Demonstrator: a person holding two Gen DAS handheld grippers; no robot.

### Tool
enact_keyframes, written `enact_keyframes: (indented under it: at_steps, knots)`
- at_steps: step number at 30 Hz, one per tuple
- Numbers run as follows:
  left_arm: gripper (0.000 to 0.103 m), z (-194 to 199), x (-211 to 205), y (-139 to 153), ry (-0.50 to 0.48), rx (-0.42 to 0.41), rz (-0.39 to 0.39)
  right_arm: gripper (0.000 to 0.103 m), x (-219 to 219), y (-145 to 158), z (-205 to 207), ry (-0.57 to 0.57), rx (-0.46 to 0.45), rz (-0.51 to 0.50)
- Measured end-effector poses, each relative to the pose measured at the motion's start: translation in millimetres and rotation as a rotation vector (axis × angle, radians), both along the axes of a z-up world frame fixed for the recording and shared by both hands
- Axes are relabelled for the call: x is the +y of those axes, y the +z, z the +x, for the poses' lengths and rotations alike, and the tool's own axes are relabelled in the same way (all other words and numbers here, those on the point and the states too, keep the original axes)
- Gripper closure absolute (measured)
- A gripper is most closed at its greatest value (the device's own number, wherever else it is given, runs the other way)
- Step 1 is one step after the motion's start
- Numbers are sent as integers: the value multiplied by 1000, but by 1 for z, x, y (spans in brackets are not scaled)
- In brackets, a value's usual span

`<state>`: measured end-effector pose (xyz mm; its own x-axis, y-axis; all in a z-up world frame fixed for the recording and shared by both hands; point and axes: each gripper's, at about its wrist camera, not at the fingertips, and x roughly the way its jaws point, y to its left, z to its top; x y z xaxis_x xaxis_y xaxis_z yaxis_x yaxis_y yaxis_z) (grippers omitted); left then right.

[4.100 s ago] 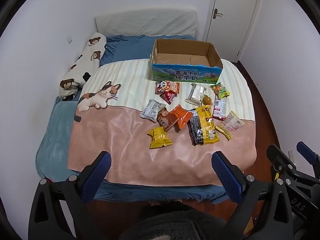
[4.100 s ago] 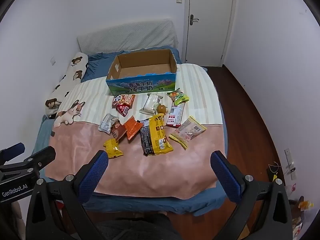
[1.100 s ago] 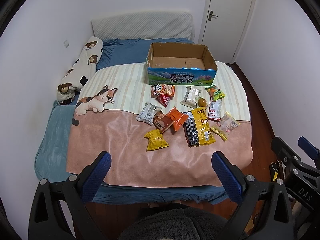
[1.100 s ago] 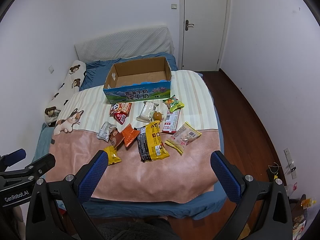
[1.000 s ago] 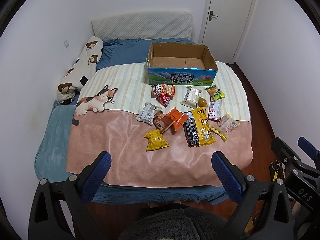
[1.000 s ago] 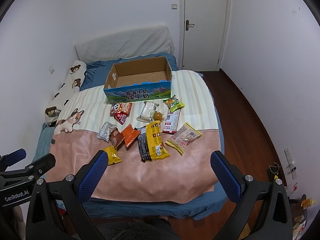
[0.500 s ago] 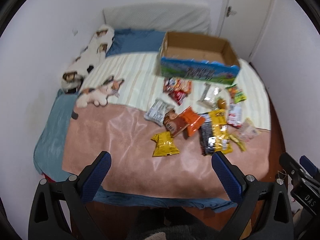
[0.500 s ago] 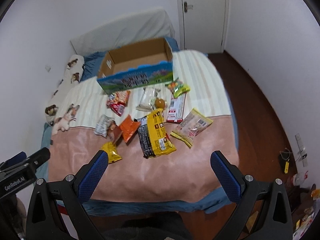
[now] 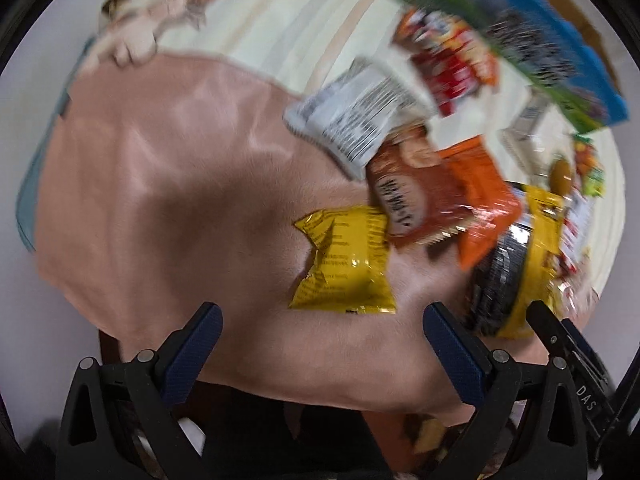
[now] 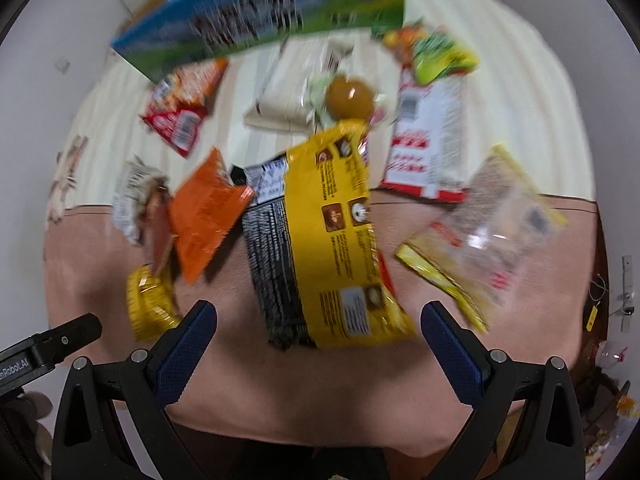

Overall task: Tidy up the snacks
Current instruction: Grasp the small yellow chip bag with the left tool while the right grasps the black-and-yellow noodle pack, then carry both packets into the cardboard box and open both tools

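**Approach phase: both grippers spread above the snack pile**

Left gripper (image 9: pixel 322 326) has its jaws spread wide and holds nothing; the small yellow packet (image 9: pixel 344 260) lies on the pink blanket (image 9: pixel 160 200) just beyond the gap between the fingers. Right gripper (image 10: pixel 319 326) is likewise spread and empty, lined up on the long yellow-and-black bag (image 10: pixel 324 248), whose near end lies between its fingertips in the right wrist view. Both views are motion-blurred, so fine detail on the wrappers cannot be read.

Step in hand, as a judgement: the first pick. No snack appears to be lifted or boxed yet.

Next move, as a judgement:
1. Lower each gripper until the fingers straddle its target.
2. Close on an edge or fold of the wrapper, since the packets lie flat on soft bedding.
3. Carry the item to the box.

Container: the cardboard box (image 10: pixel 260 12), with blue and green printed sides, stands at the far side of the pile, just beyond the red packet (image 10: pixel 180 104). Its interior is not visible in either view, so its contents cannot be told.

Other snacks remain scattered between box and grippers, including the orange packet (image 10: pixel 204 212), the brown packet (image 9: pixel 412 200) and the clear-window packet (image 10: pixel 492 228).
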<state>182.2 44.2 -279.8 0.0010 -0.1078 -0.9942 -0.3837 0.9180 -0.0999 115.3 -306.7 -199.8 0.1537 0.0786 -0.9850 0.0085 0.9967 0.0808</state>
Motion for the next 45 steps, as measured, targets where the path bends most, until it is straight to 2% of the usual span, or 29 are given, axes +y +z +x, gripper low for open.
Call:
enact_keyframes:
  at_steps: [1, 6, 8, 9, 13, 16, 24, 27, 28, 33, 41, 45]
  knots:
    - [5, 2, 1, -8, 9, 12, -14, 0, 2, -6, 2, 1, 11, -2]
    - [6, 10, 2, -42, 34, 44, -63, 0, 9, -39, 19, -6, 75, 7]
    - [19, 12, 0, -51, 35, 35, -79, 0, 12, -49, 27, -6, 82, -10]
    - [21, 13, -2, -55, 32, 35, -90, 0, 13, -54, 29, -6, 85, -14]
    - [43, 17, -7, -70, 22, 23, -96, 0, 18, -71, 39, -6, 107, -38]
    - [51, 21, -15, -74, 10, 23, -78, 0, 24, -83, 47, 1, 130, -40]
    - [55, 38, -36, -72, -48, -19, 20, 2, 55, -123, 88, 44, 202, -81]
    - [55, 38, -47, -73, -70, -28, 58, 10, 63, -133, 94, 67, 195, -105]
    - [55, 38, -51, -72, -76, -31, 68, 14, 64, -134, 94, 70, 187, -100]
    - [57, 26, -82, -75, -75, -41, 88, 15, 67, -138, 88, 64, 171, -35]
    - [57, -3, -102, -68, -39, -60, 89, 15, 73, -145, 75, 55, 158, 59]
    - [57, -9, -108, -47, -52, -91, 86, 15, 72, -143, 74, 40, 142, 98]
